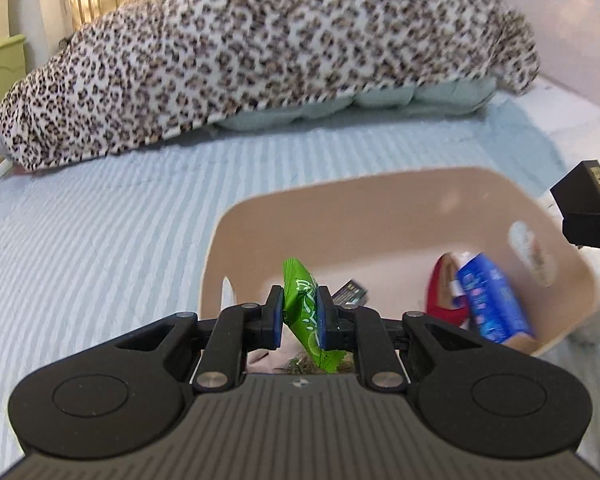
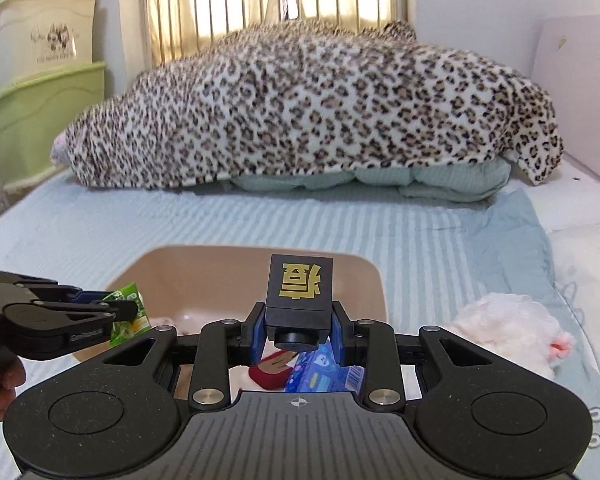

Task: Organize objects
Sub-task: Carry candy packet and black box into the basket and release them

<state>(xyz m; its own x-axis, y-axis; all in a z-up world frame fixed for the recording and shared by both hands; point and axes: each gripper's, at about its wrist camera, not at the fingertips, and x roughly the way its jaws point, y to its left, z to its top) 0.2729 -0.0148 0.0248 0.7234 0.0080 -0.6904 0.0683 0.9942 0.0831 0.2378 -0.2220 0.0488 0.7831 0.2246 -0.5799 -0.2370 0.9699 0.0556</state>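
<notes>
A tan plastic bin (image 1: 340,208) sits on the striped bed; it also shows in the right wrist view (image 2: 204,268). My left gripper (image 1: 300,316) is shut on a green snack packet (image 1: 302,300) and holds it over the bin's near left part. My right gripper (image 2: 298,332) is shut on a black box (image 2: 300,292) with a gold character, above the bin's near edge. Inside the bin lie a blue packet (image 1: 492,304), a red item (image 1: 440,296) and a small dark packet (image 1: 350,292).
A leopard-print blanket (image 2: 312,108) over a pale green quilt (image 2: 440,180) fills the far side of the bed. A white plush toy (image 2: 512,328) lies right of the bin. Green and cream storage boxes (image 2: 40,112) stand left of the bed.
</notes>
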